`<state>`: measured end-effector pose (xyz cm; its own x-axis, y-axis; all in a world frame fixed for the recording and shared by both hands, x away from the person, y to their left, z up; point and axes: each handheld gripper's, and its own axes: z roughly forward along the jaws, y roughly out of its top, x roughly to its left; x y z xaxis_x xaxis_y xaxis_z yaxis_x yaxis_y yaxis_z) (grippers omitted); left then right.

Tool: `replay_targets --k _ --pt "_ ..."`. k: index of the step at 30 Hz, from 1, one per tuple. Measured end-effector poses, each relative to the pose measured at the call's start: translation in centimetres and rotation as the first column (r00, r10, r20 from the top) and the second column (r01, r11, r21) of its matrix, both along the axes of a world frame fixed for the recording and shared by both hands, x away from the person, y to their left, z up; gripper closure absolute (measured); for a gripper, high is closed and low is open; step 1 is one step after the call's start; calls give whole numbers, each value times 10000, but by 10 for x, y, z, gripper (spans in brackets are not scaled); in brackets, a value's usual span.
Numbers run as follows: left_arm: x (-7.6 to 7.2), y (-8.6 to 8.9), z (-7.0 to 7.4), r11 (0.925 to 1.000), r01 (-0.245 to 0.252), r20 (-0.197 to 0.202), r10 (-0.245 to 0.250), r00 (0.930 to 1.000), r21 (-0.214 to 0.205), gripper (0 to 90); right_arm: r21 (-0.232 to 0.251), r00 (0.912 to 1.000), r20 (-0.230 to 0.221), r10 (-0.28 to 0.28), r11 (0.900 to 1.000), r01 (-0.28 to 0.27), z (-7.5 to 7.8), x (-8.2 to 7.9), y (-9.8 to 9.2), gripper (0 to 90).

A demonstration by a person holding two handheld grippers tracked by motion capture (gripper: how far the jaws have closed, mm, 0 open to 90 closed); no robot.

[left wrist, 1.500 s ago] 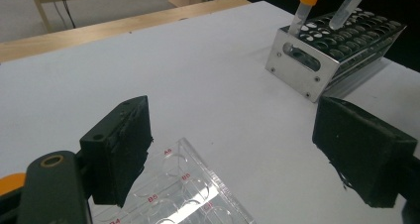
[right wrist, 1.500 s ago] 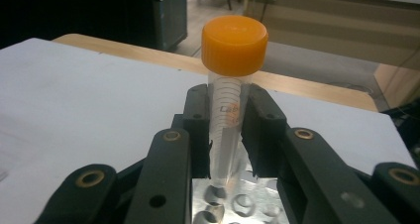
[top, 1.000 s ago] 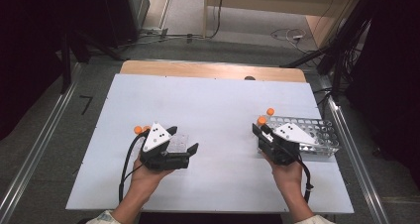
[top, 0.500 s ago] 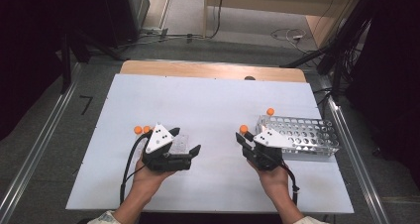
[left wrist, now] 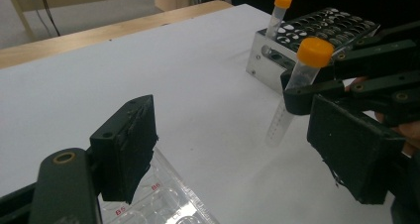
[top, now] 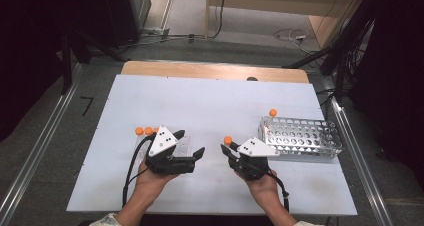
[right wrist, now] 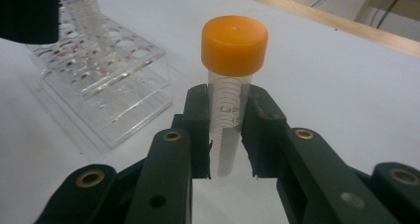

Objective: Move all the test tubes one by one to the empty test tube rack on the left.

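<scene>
Transfer step in hand: a tube is being carried across from the metal rack [top: 300,136] toward the clear plastic rack [right wrist: 106,92] on the person's left. The right gripper [top: 231,151] has its jaws clamped on the orange-capped tube [right wrist: 230,100], which stands upright, the pads pressing on its clear body just under the cap; it hangs over bare table [top: 215,101] between the two racks. The left gripper [top: 192,145] rests over the clear rack with jaws apart and nothing between the pads; they have just been closing a little. The right hand [top: 262,183] comes in from below, its gripper pointing forward and leftward. Another capped tube [top: 272,113] stands at the metal rack's far corner. Next move, by my judgement: keep the tube vertical, line it over a free hole and lower it straight.
</scene>
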<state>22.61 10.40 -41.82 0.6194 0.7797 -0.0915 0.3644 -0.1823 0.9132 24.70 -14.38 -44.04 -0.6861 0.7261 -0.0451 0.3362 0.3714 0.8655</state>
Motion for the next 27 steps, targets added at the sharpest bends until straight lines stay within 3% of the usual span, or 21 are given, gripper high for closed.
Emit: replay_targets --k 16,27 --pt "-4 -14 1 9982 580 68 -579 9983 -182 266 90 9962 -307 811 9967 -809 -4 -9 19 715" --pt "-7 -27 -4 9913 1312 165 -1311 9912 -73 467 -11 9898 -501 1335 9910 -1338 -6 -16 31 714"
